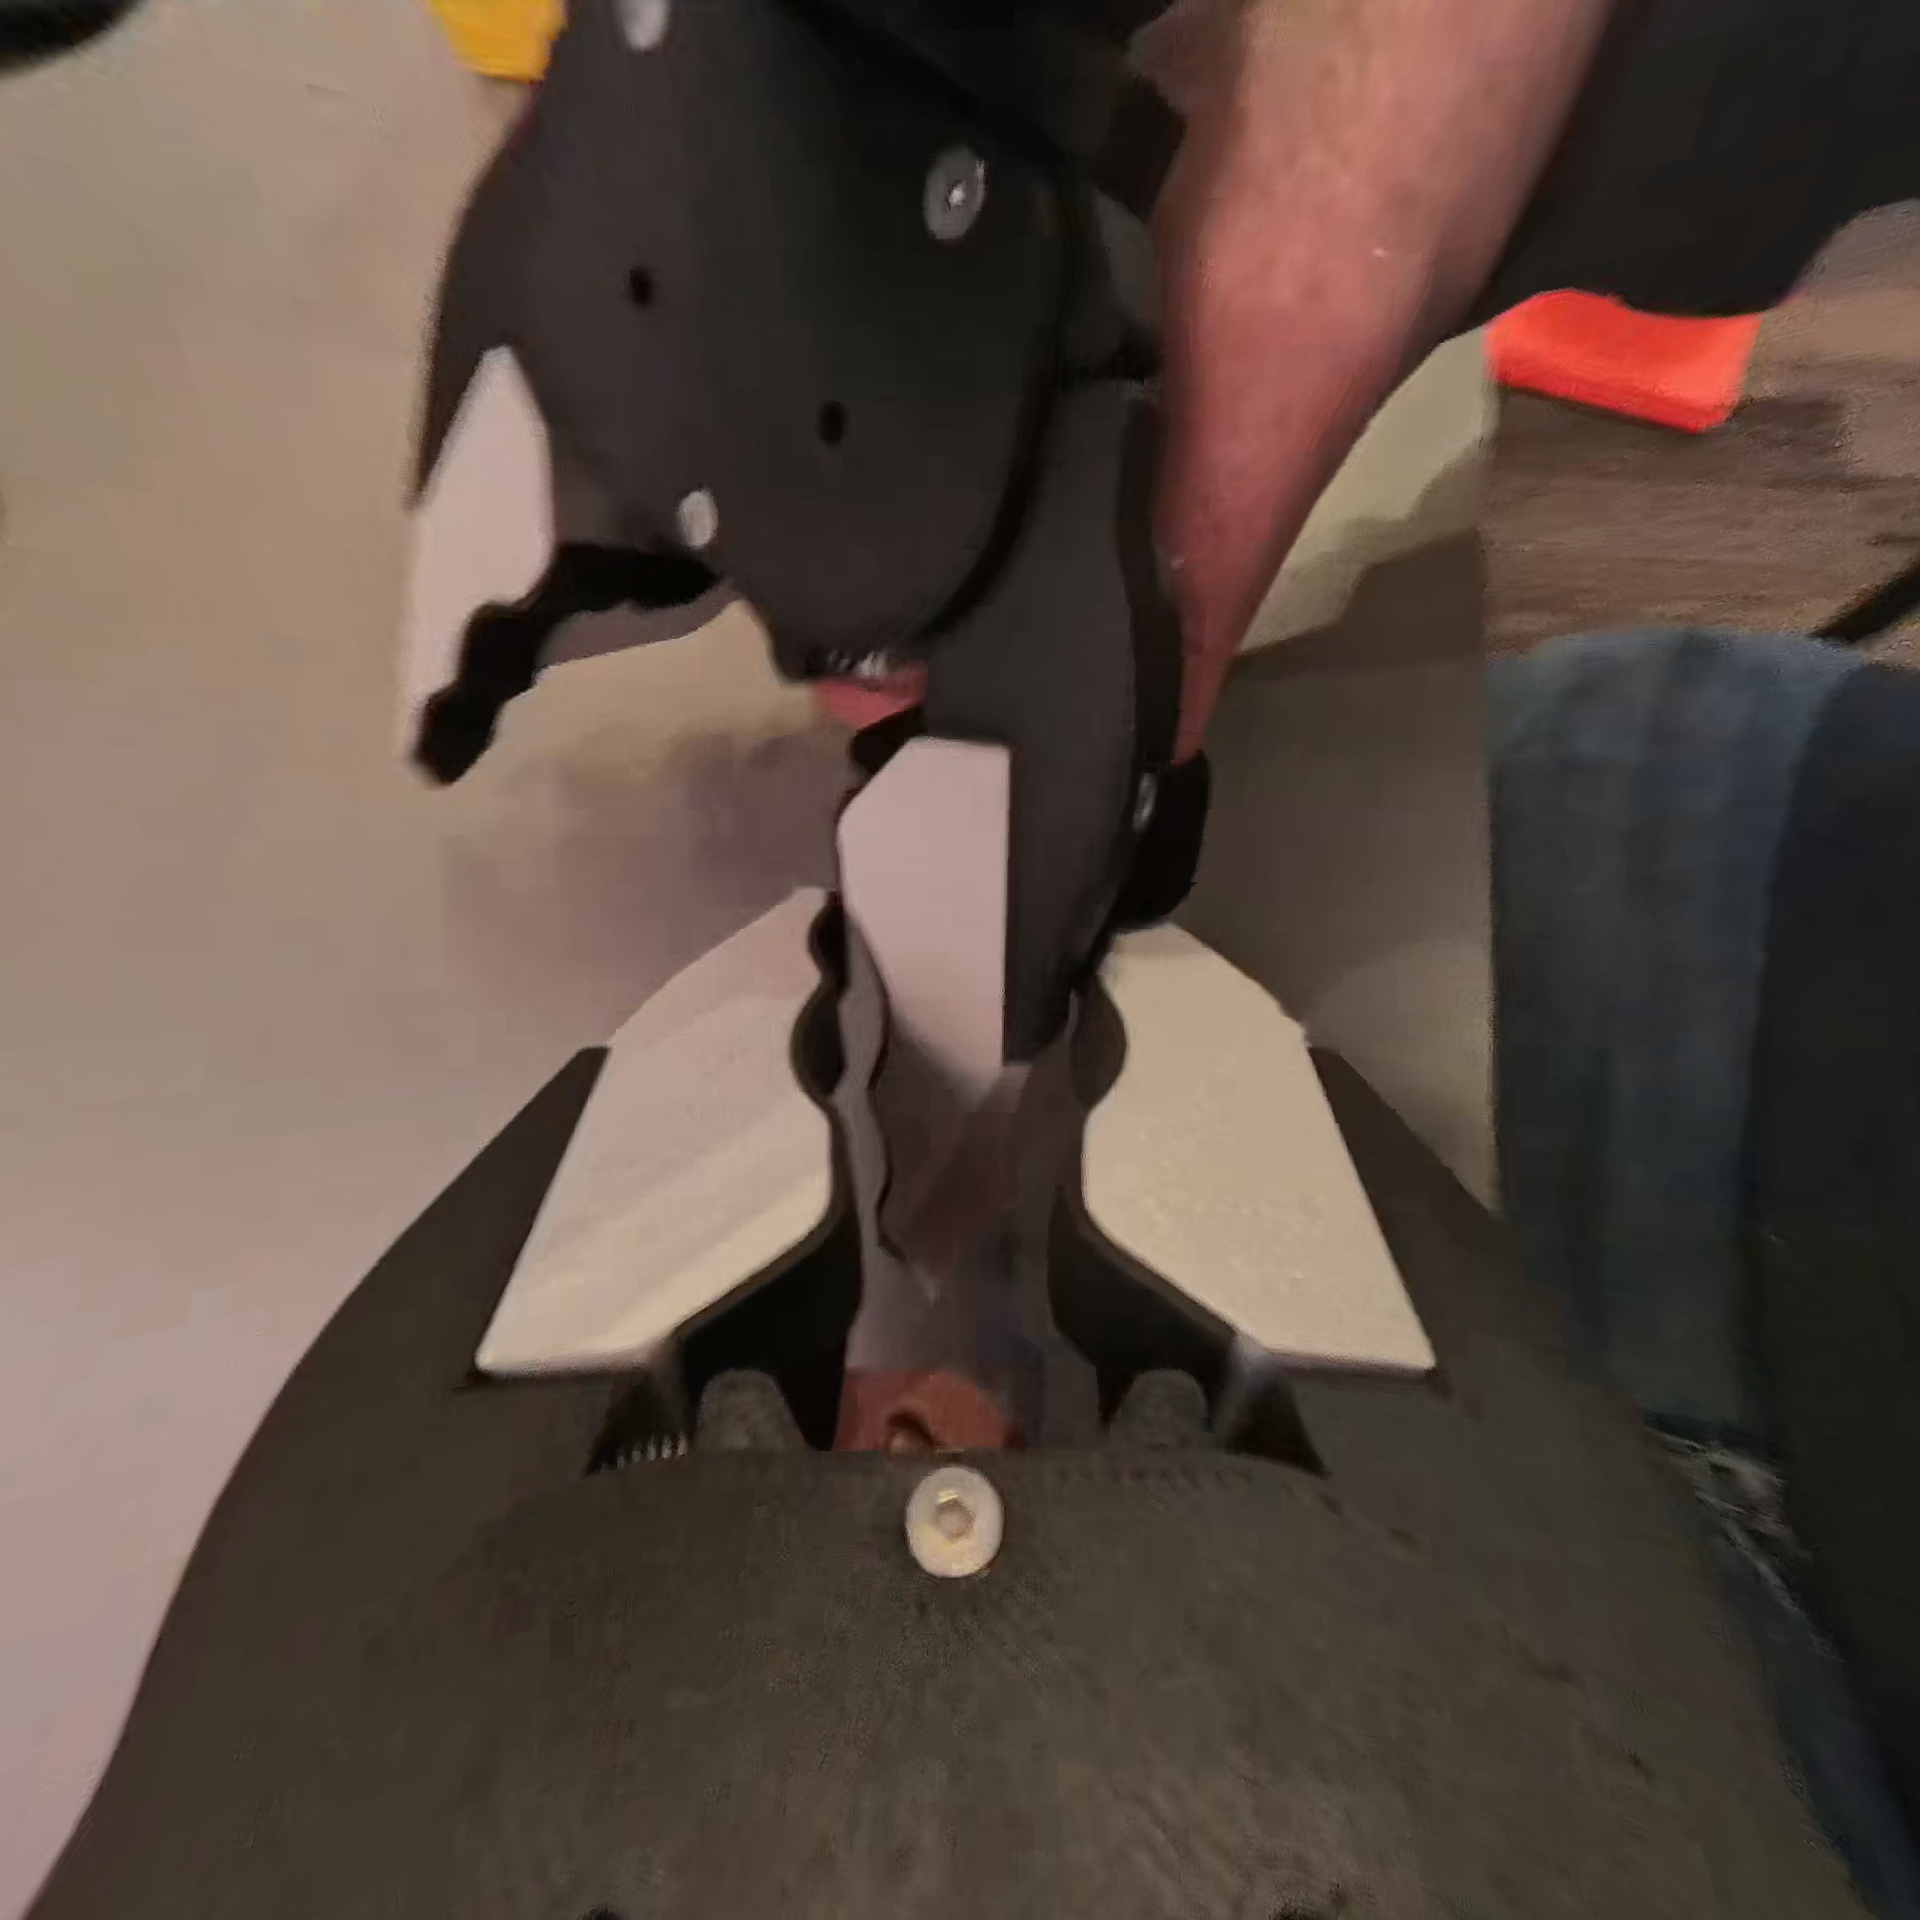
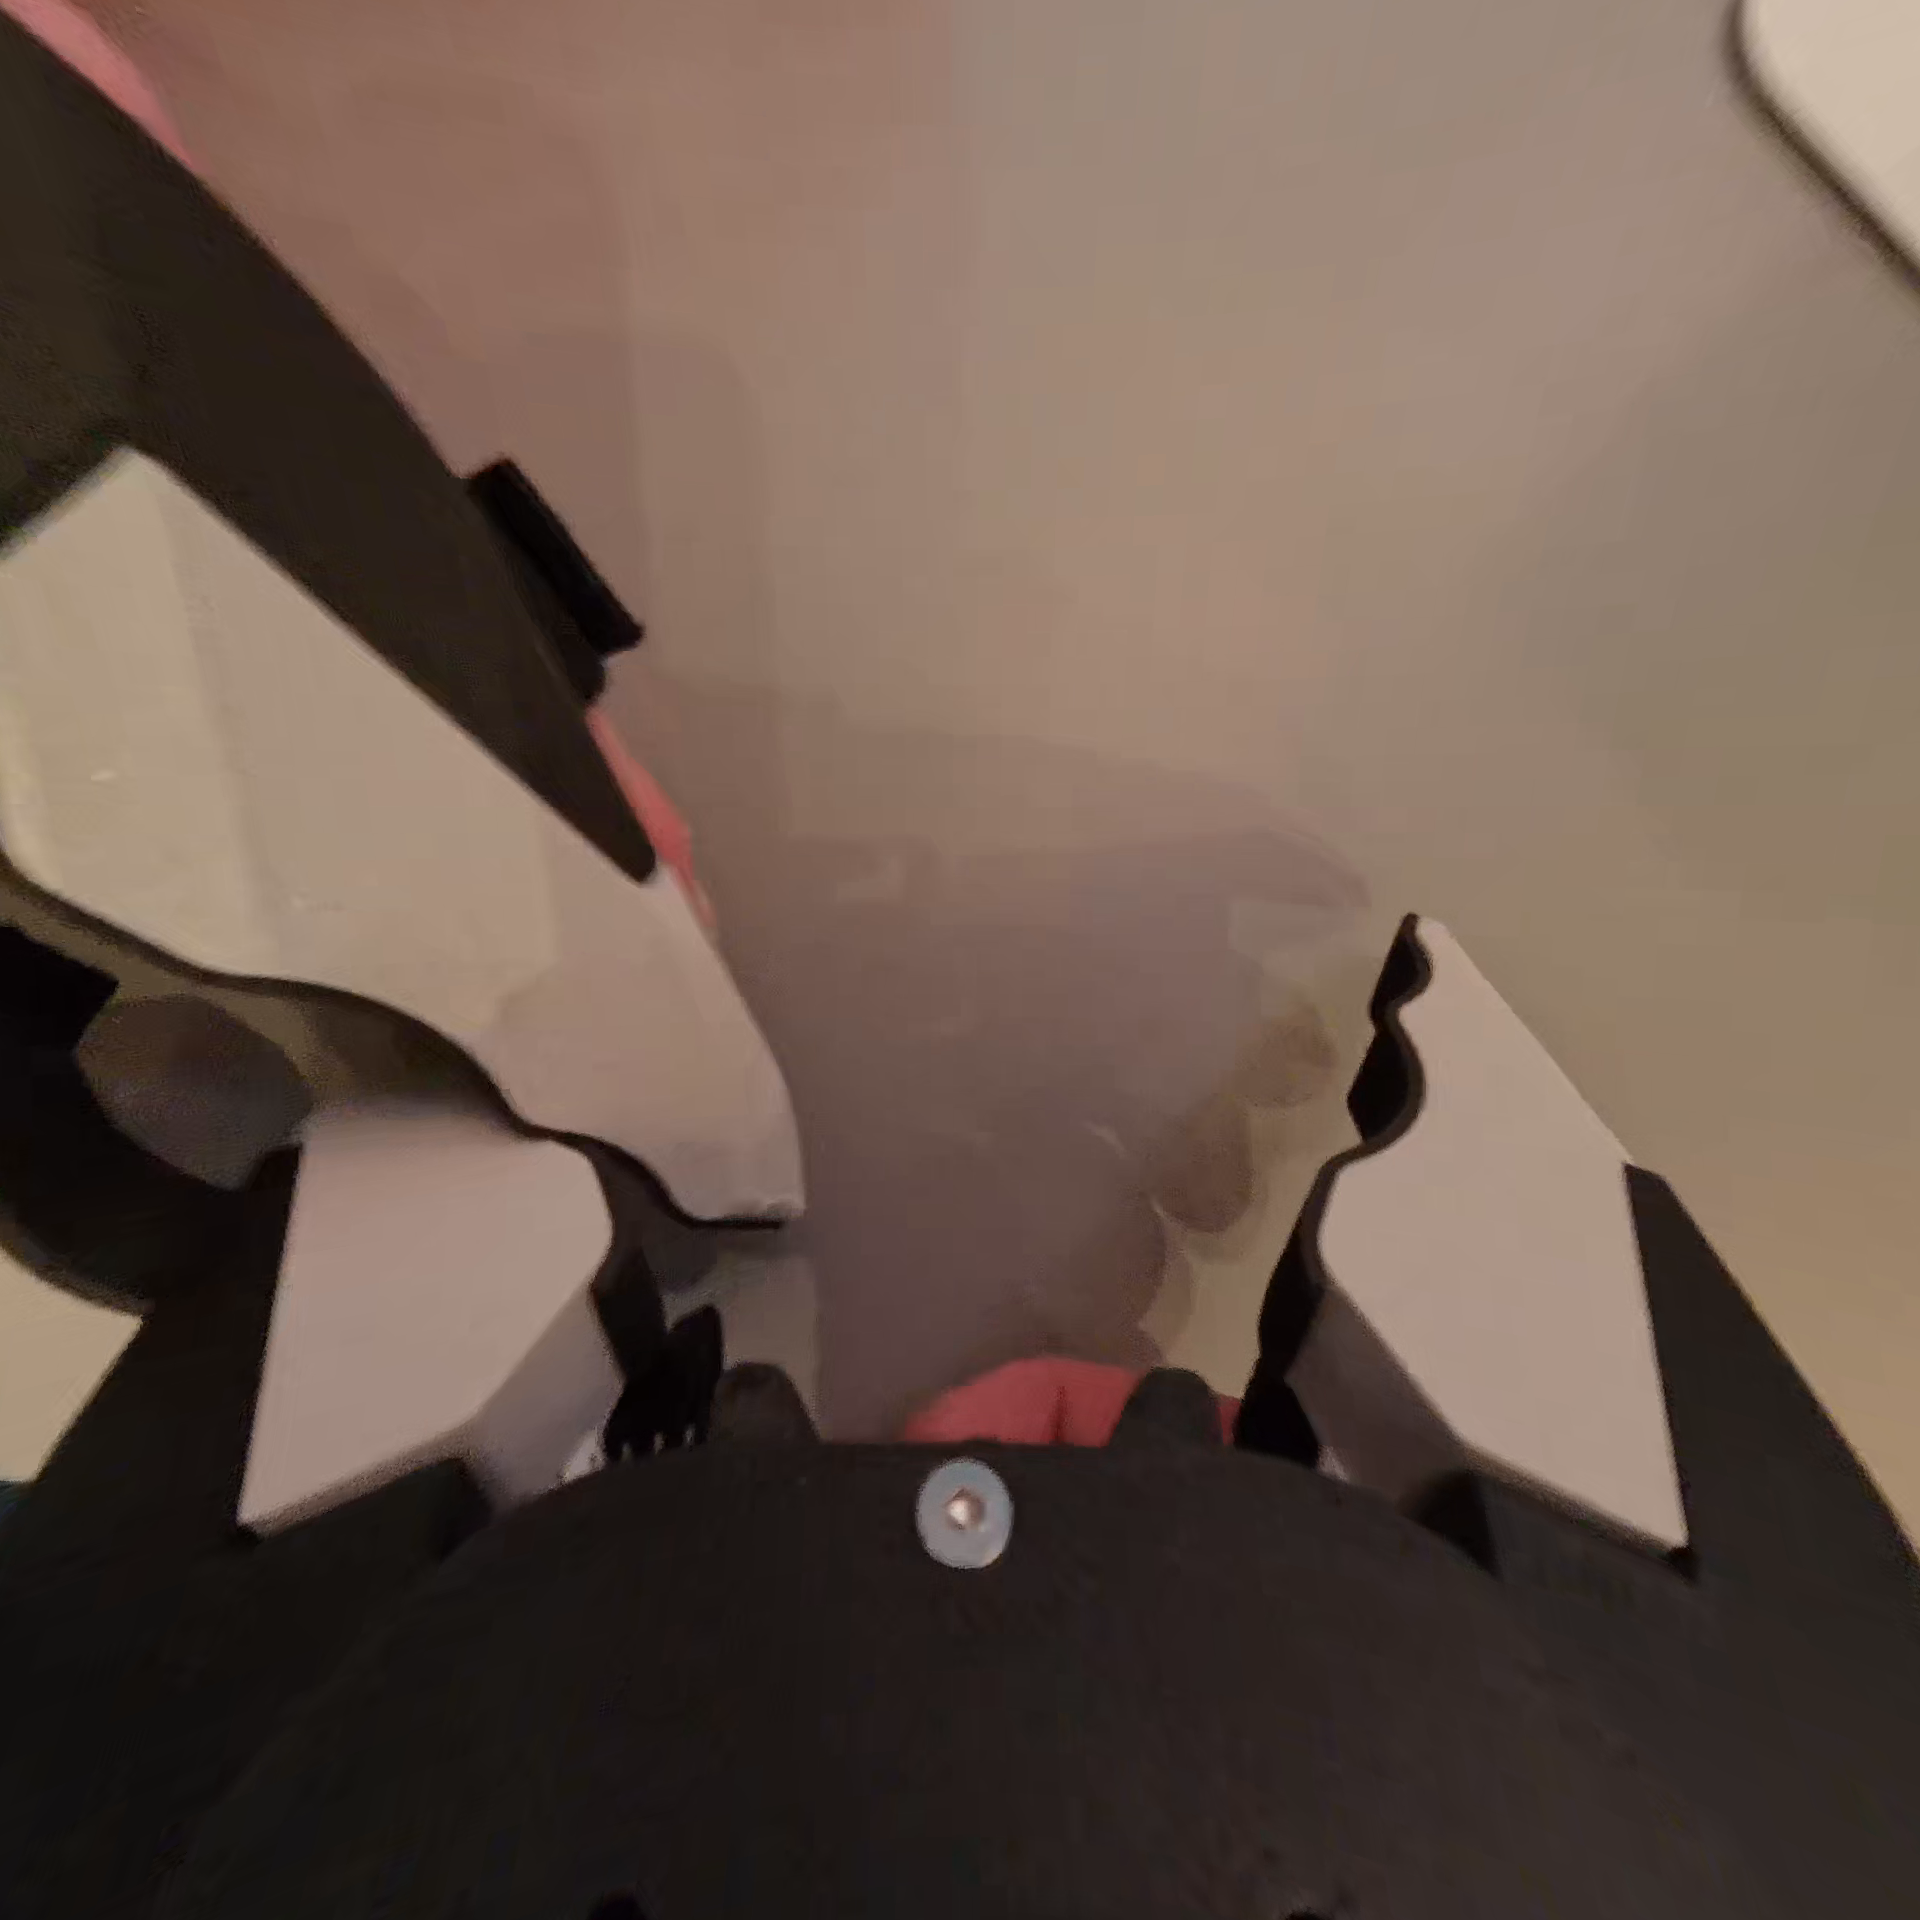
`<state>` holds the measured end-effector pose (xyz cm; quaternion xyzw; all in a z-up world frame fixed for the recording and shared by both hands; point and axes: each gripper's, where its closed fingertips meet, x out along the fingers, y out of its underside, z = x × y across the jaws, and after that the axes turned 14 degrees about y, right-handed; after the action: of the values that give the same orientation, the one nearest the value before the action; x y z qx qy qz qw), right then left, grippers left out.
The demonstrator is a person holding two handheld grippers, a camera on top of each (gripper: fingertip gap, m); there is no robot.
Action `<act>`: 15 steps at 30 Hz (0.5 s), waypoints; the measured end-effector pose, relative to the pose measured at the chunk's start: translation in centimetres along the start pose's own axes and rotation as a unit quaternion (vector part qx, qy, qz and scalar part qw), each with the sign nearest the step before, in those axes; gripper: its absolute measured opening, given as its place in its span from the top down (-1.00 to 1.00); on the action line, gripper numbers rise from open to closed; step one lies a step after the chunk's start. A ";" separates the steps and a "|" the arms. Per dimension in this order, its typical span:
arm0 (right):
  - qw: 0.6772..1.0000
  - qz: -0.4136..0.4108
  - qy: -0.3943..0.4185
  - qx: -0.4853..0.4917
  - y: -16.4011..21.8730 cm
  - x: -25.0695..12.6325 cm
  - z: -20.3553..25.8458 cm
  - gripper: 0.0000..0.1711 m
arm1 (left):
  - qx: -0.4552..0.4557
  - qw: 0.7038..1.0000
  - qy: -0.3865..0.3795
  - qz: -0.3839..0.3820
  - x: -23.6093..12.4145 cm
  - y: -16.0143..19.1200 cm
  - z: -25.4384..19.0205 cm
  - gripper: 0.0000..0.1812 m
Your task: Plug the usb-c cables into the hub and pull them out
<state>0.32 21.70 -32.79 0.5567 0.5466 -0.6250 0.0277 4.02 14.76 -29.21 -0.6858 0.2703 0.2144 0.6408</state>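
No hub or USB-C cable shows in either view, and both views are blurred. My left gripper (image 1: 961, 956) hangs low over the beige table (image 1: 208, 727) with its jaws a narrow gap apart and nothing held. My right gripper (image 1: 743, 894) faces it from above, jaws wide open and empty. One of its fingers (image 1: 1049, 883) reaches down into the gap at my left fingertips. In the right wrist view my right gripper (image 2: 961, 935) is wide open over the bare table (image 2: 1143, 416). A white-padded finger of the left gripper (image 2: 416, 831) lies across its left finger.
A person's forearm (image 1: 1320, 364) holds the right gripper. A leg in blue jeans (image 1: 1704, 1039) is at the right beyond the table edge. An orange object (image 1: 1621, 364) lies on the dark floor. A yellow object (image 1: 499, 31) sits far left. A white rounded object (image 2: 1849, 114) sits far right.
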 end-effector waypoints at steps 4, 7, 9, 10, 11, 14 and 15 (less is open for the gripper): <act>1.000 0.016 -0.010 0.006 0.6 0.3 0.2 -0.81 | -0.031 0.997 0.060 -0.025 0.9 0.1 -0.7 0.64; 1.000 0.023 0.005 0.013 0.9 0.4 -0.3 -0.87 | -0.023 0.998 0.053 -0.013 0.9 0.2 -0.5 0.65; 0.999 0.027 0.010 0.018 1.0 0.3 -0.4 -0.87 | -0.020 0.998 0.054 -0.010 0.9 0.2 -0.5 0.65; 0.999 0.027 0.014 0.018 1.0 0.2 -0.5 -0.87 | -0.020 0.998 0.057 -0.007 0.9 0.2 -0.6 0.66; 0.999 0.030 0.015 0.017 1.0 0.2 -0.6 -0.87 | -0.020 0.998 0.056 -0.007 0.9 0.2 -0.6 0.65; 0.999 0.038 0.030 0.023 1.0 0.1 -0.9 -0.86 | -0.027 0.997 0.065 -0.017 0.7 0.1 -0.5 0.65; 0.999 0.023 0.020 0.016 0.6 0.3 -0.7 -0.86 | -0.025 0.998 0.063 -0.017 0.7 0.1 -0.5 0.65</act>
<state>1.11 22.09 -33.25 0.5816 0.5242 -0.6217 0.0218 4.47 14.19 -29.72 -0.7183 0.2932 0.1666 0.6085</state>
